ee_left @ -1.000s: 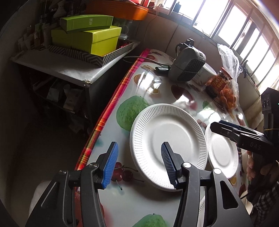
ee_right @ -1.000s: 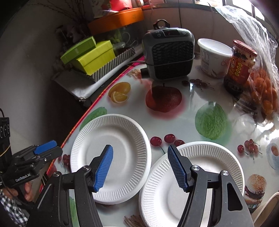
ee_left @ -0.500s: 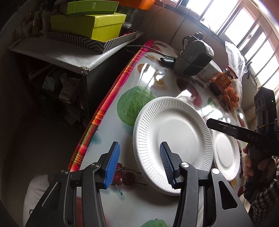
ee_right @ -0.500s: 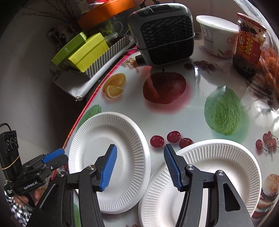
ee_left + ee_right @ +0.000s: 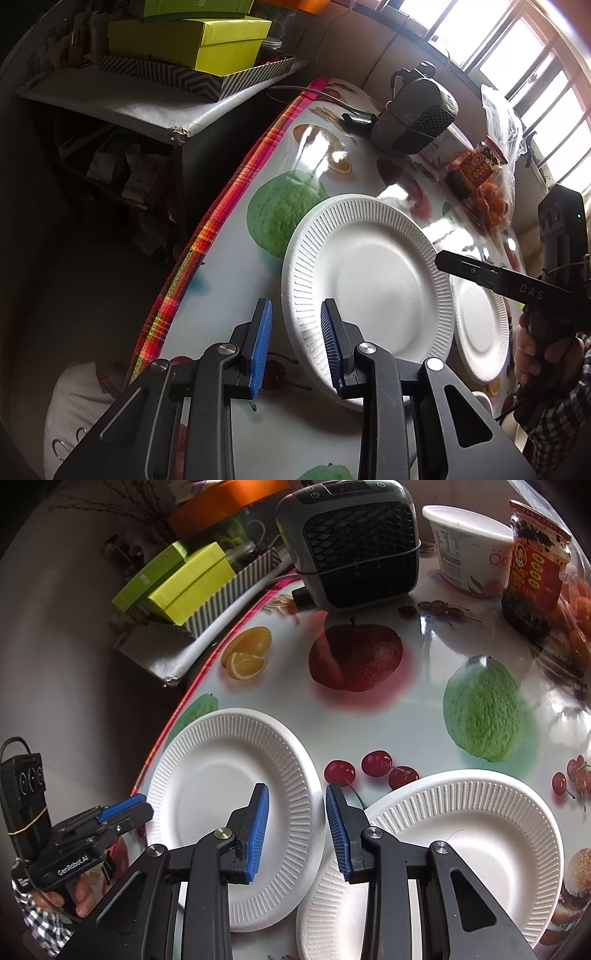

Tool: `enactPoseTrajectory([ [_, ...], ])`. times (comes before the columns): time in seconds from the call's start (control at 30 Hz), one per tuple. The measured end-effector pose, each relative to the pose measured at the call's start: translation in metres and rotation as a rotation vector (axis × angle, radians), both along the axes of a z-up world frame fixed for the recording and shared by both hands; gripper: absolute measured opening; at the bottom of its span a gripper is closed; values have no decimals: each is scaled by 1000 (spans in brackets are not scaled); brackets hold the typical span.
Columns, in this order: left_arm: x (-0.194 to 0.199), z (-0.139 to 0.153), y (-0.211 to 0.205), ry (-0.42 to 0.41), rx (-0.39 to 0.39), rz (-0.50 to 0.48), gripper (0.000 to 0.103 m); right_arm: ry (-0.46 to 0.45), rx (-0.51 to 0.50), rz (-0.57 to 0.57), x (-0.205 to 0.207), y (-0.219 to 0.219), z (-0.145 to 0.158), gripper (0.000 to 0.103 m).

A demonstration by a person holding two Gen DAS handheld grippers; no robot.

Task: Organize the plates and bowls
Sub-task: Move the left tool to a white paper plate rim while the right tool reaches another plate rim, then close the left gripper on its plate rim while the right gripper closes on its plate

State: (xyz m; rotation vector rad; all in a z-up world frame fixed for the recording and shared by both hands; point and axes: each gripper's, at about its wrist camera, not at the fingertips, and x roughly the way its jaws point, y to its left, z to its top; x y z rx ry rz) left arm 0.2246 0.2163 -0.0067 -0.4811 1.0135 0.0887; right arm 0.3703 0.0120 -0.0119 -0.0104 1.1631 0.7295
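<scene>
Two white paper plates lie on the fruit-print table. The left plate (image 5: 369,291) (image 5: 229,808) is near the table's left edge. The right plate (image 5: 478,328) (image 5: 461,853) lies beside it, and their rims overlap. My left gripper (image 5: 295,343) is open and straddles the near left rim of the left plate. It also shows in the right wrist view (image 5: 125,812). My right gripper (image 5: 295,827) is open and straddles the right rim of the left plate where the rims meet. It also shows in the left wrist view (image 5: 461,266).
A small grey heater (image 5: 351,542) (image 5: 417,114), a white tub (image 5: 465,550), a red-labelled jar (image 5: 532,568) and a bag of oranges (image 5: 495,199) stand at the far side. A shelf with green boxes (image 5: 184,40) stands left of the table's striped edge (image 5: 207,236).
Both grippers have narrowed their jaws and moved closer to the left plate's rim. The left gripper has shifted right onto the rim. The plates have not moved.
</scene>
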Motion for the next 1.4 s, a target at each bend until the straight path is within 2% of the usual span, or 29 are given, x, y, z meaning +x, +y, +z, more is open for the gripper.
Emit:
enactPoseTrajectory([
  [0.1,1,-1,-2,4,3,-5,20,-2,-2,-1,0,0,0,26],
  [0.17,2,-2,-2,8,6,-3,20,-5,-6,-8,0,-1,-1,22],
  [0.33,2,-1,-2,9,12,-2,17,-1,-6,-9,0,-3,-2,22],
  [0.43,3,-1,-1,9,11,0,16,-2,-13,-12,0,-4,-3,19],
  [1.0,-7,14,4,-8,28,18,16,26,30,-30,-9,-5,4,19],
  [1.4,-22,32,-3,-40,36,11,16,10,63,-34,-30,-15,31,19],
])
